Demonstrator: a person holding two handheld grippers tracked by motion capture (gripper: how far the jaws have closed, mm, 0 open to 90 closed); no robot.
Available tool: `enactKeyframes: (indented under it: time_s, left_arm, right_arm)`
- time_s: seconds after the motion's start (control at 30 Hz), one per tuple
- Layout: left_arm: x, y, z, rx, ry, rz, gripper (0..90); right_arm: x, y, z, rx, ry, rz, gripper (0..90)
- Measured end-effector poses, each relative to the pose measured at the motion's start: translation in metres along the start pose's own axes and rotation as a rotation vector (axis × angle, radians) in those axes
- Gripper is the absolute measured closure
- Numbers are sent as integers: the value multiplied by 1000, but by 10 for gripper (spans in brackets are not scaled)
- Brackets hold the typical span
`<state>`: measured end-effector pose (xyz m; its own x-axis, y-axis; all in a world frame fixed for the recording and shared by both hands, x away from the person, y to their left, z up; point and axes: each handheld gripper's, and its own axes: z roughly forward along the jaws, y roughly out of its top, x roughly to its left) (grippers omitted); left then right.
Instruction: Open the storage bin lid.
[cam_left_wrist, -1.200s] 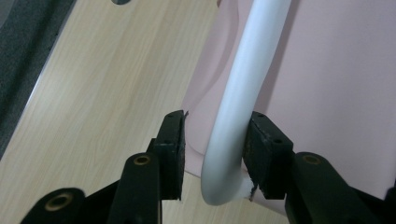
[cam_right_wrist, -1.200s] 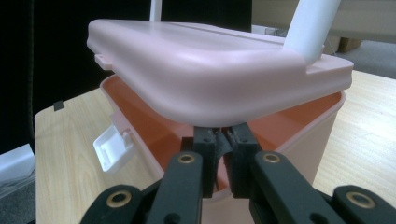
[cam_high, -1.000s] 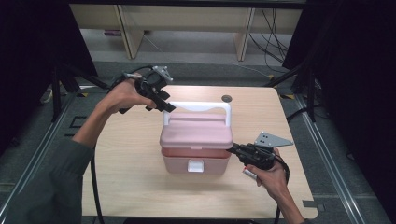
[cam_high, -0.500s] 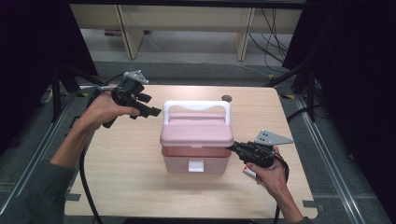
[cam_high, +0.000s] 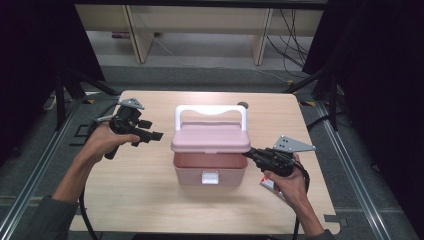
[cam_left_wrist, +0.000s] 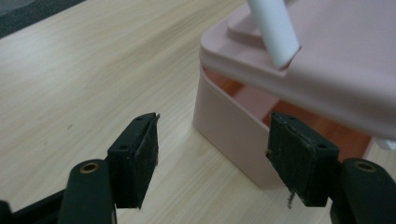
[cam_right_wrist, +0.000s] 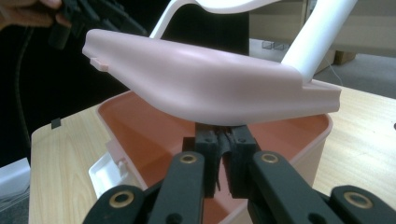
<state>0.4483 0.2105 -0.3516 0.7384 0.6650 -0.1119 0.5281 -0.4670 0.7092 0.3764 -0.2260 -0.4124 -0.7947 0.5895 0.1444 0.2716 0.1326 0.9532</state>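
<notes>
Found the pink box (cam_high: 210, 172) about the middle of the pale wooden table (cam_high: 150, 200), front wall with its white latch (cam_high: 209, 177) turned toward the person. Noted the lid (cam_high: 210, 137) lifted off the rim and hanging above the base with a gap below it, the red-brown inside showing through that gap in the high view. Saw the white handle (cam_high: 210, 109) standing upright on top of the lid.

Found the left gripper (cam_high: 157, 135) out to the left of the box, held level above the table and pointing at the box's left side, near it but clear of it. Had its jaws just been opening; stood wide apart, with nothing gripped. In the left gripper view caught only the box's corner and bare tabletop beyond the two pads (cam_left_wrist: 140, 158), none of it touched.

Found the right gripper (cam_high: 247, 154) at the box's right end, tips pushed in under the raised lid and over the rim of the base. In the right gripper view showed the jaws drawn together, pads meeting just beneath the lid's underside. Could not tell whether anything thin was pinched between them, nor whether the lid actually rested on the tips
</notes>
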Motion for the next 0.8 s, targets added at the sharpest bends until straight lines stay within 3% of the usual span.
enactKeyframes:
  time_s: [0.07,0.13,0.17,0.27,0.3,0.43,0.47,0.53,0.63,0.8]
  left_arm:
    - [-1,-12,6,-23,-9,-41,335]
    - [-2,-16,8,-21,-19,-45,339]
    - [-5,-21,13,-44,-20,-76,339]
    - [-8,-29,22,-35,-33,-83,342]
    - [-12,-33,29,-58,-56,-120,342]
    - [-21,-37,39,-75,-75,-129,355]
    - [-24,-38,42,-76,-84,-127,361]
    - [-27,-38,45,-81,-91,-128,363]
    - [-29,-37,46,-101,-93,-142,376]
    - [-34,-34,51,-94,-91,-142,379]
  right_arm:
    - [0,2,0,4,5,1,863]
    - [0,3,0,3,0,-5,863]
    - [1,3,0,1,-1,5,863]
    - [0,5,0,11,-3,-2,863]
    - [0,6,1,7,-6,-4,864]
    - [-2,8,1,10,-18,-24,863]
    - [-1,7,1,6,-8,0,864]
    - [-2,8,1,4,-1,-7,864]
    - [-1,10,1,16,1,18,862]
    - [-4,12,1,7,-15,-16,862]
